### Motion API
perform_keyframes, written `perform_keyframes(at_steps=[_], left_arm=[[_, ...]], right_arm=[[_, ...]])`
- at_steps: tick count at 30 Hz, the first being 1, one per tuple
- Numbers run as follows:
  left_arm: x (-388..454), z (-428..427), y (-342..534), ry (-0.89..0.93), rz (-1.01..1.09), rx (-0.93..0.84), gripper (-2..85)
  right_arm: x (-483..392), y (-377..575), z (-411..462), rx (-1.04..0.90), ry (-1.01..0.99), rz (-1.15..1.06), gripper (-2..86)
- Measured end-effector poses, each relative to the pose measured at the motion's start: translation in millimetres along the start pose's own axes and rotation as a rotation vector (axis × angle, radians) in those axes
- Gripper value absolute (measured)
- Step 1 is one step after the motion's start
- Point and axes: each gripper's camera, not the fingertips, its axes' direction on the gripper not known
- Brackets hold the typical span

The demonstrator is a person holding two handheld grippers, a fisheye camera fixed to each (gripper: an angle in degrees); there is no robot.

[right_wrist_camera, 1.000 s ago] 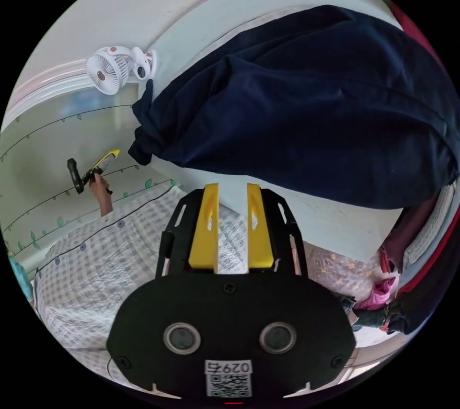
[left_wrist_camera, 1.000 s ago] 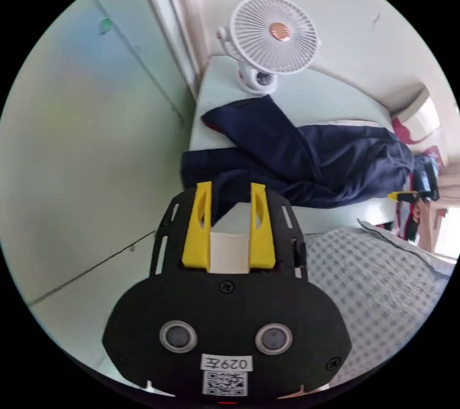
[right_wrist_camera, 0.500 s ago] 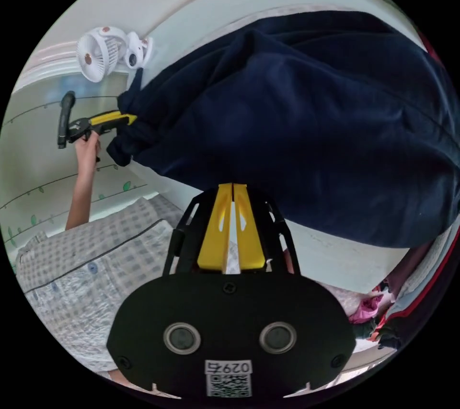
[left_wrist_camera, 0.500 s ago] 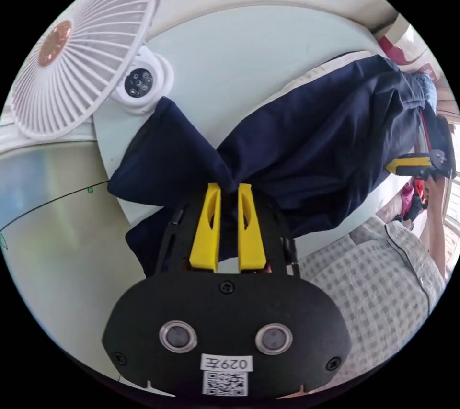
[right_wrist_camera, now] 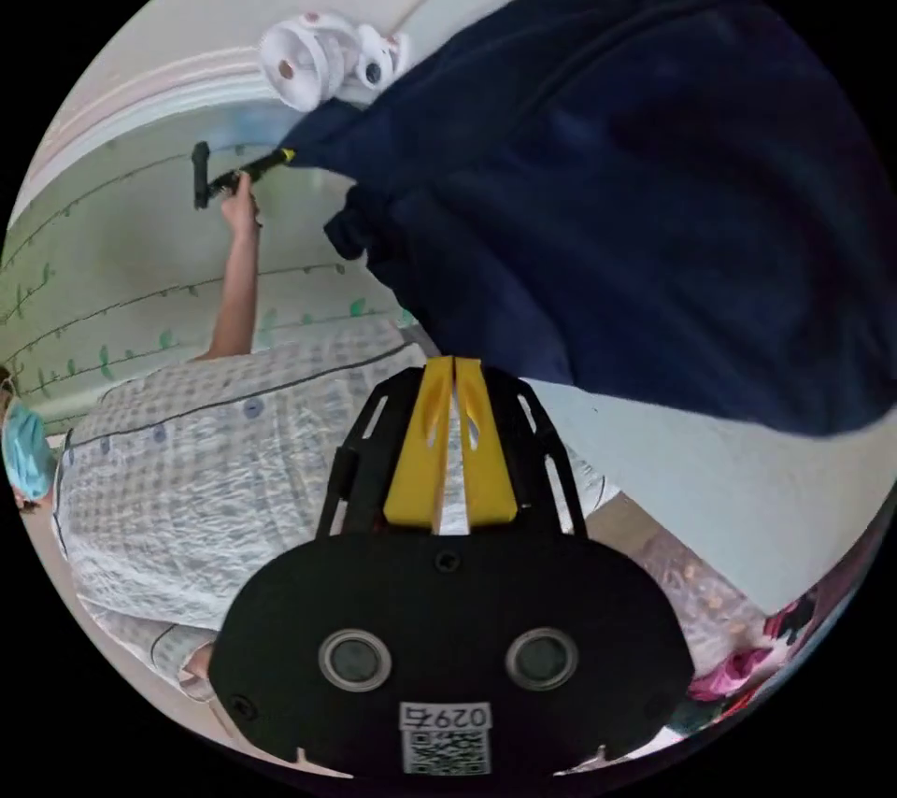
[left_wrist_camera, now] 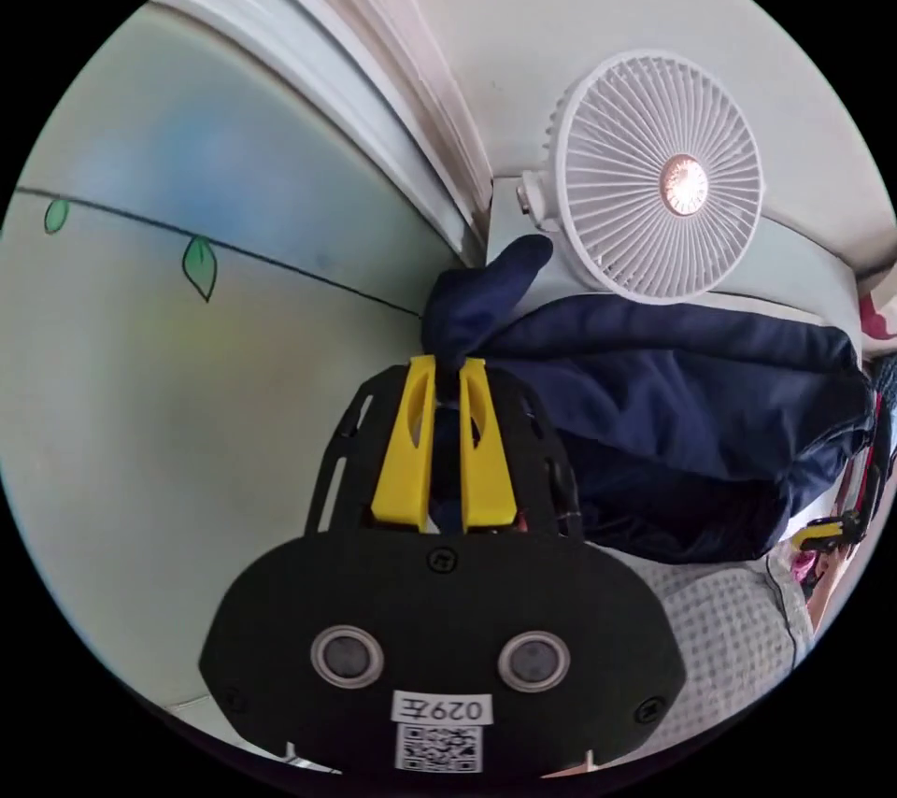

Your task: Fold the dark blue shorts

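The dark blue shorts (left_wrist_camera: pixel 701 424) hang bunched below a white fan, one corner pinched between the yellow jaws of my left gripper (left_wrist_camera: pixel 447 365), which is shut on the cloth. In the right gripper view the shorts (right_wrist_camera: pixel 635 181) spread wide over the upper right. There my right gripper (right_wrist_camera: pixel 453 361) is shut, its tips meeting at the lower hem. The left gripper (right_wrist_camera: pixel 280 155) appears far off in a hand, holding a stretched corner of the shorts. The right gripper (left_wrist_camera: pixel 827 533) shows small at the shorts' far lower edge in the left gripper view.
A white clip fan (left_wrist_camera: pixel 668 181) stands just behind the shorts, also as the fan (right_wrist_camera: pixel 322 69). The pale table (right_wrist_camera: pixel 729 499) lies under the cloth. The person's checked shirt (right_wrist_camera: pixel 234 462) is close by. Other clothes (right_wrist_camera: pixel 747 658) pile at the table's end. A leaf-patterned wall (left_wrist_camera: pixel 201 265) is left.
The left gripper, shut on the corner, has lifted it up beside the fan, stretching the shorts. The right gripper stays shut at the hem and has come up with the cloth.
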Motion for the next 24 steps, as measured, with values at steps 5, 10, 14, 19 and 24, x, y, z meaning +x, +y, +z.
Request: perform_keyframes(at_steps=[5, 10, 14, 19, 24], left_arm=[[29, -1, 58, 0.009, 0.046, 0.011, 8.8], [112, 12, 96, 0.166, 0.246, -0.036, 9.8], [176, 14, 104, 0.259, 0.435, -0.090, 8.3], [202, 14, 110, 0.244, 0.478, -0.109, 2.8], [176, 42, 121, 0.380, 0.382, -0.237, 4.1]], right_arm=[[16, 45, -96, 0.298, 0.231, 0.209, 10.6], [24, 29, -164, 0.286, 0.505, 0.228, 13.9], [19, -24, -185, 0.056, 0.681, 0.083, 16.9], [14, -110, -189, -0.217, 0.738, -0.187, 20.2], [47, -171, -177, -0.433, 0.478, -0.164, 14.0]])
